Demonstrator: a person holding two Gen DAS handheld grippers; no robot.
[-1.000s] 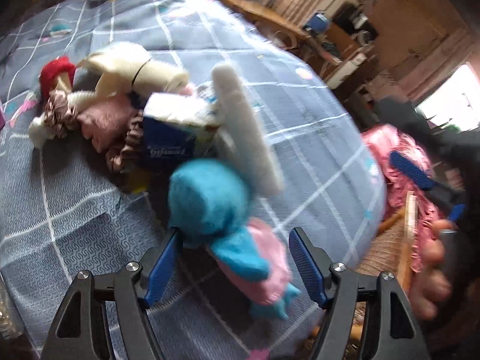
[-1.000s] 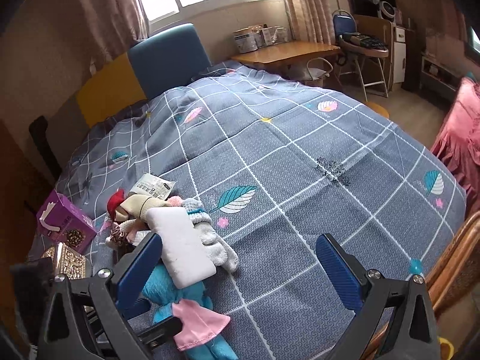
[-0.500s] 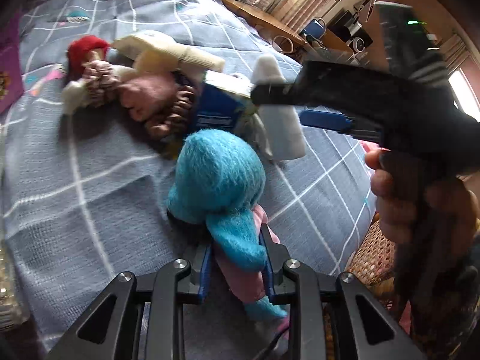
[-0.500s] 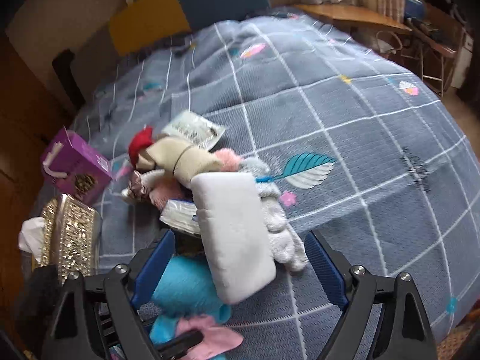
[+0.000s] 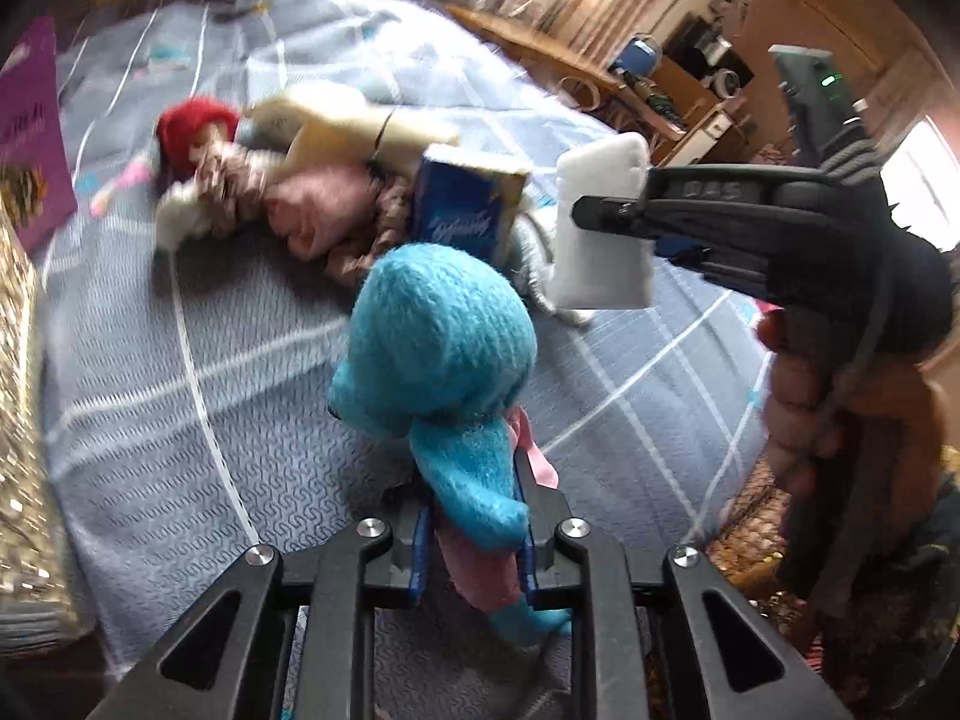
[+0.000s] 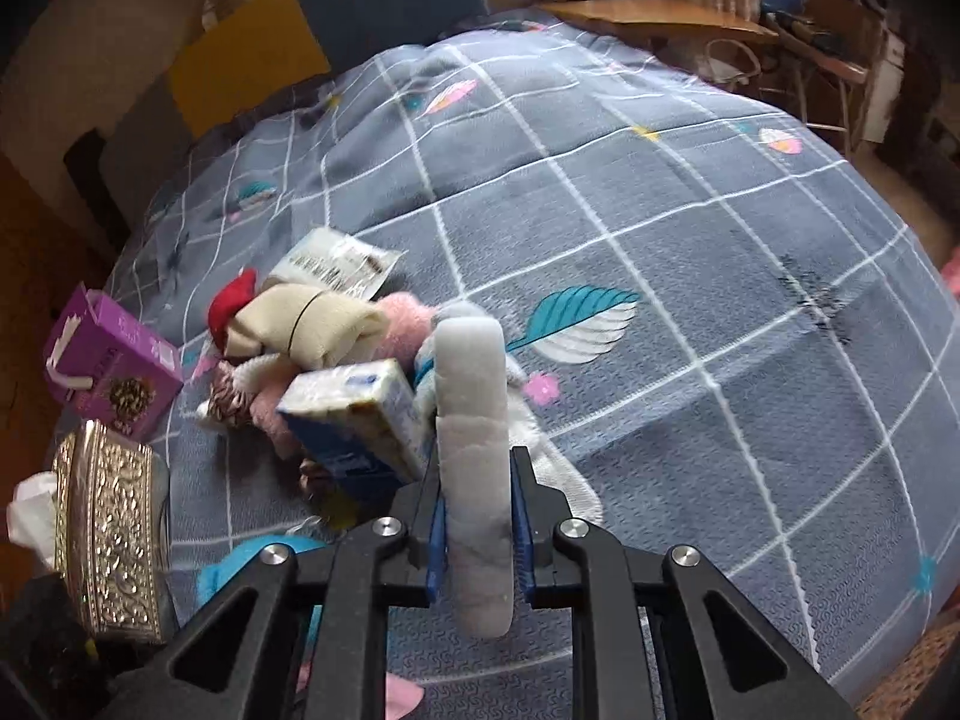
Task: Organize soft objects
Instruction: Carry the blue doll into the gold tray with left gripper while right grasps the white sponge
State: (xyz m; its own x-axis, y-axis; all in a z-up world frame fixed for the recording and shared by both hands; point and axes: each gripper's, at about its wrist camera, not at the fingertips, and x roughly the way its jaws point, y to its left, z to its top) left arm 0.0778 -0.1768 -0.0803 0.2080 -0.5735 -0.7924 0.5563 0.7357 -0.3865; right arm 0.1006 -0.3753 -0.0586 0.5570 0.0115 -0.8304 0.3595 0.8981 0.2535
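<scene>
My left gripper [image 5: 474,531] is shut on a blue plush doll in a pink dress [image 5: 438,348] and holds it just above the grey checked bedspread [image 5: 198,372]. My right gripper [image 6: 477,531] is shut on a white foam pad [image 6: 474,420], held on edge; the pad also shows in the left wrist view [image 5: 600,228]. Behind them a pile lies on the bed: a red-haired doll [image 5: 195,132], a beige rolled cloth [image 6: 306,321], a pink plush [image 5: 318,213] and a blue tissue pack [image 6: 360,414].
A purple box [image 6: 108,360] and an ornate silver tissue box [image 6: 105,528] stand at the bed's left edge. A flat white packet [image 6: 336,261] lies behind the pile. A desk [image 6: 654,15] and chair stand beyond the bed. A wicker basket [image 5: 750,516] sits at the right.
My right gripper has closed on the white foam pad and lifted it on edge. My left gripper, shut on the blue doll half a second ago, has raised it slightly.
</scene>
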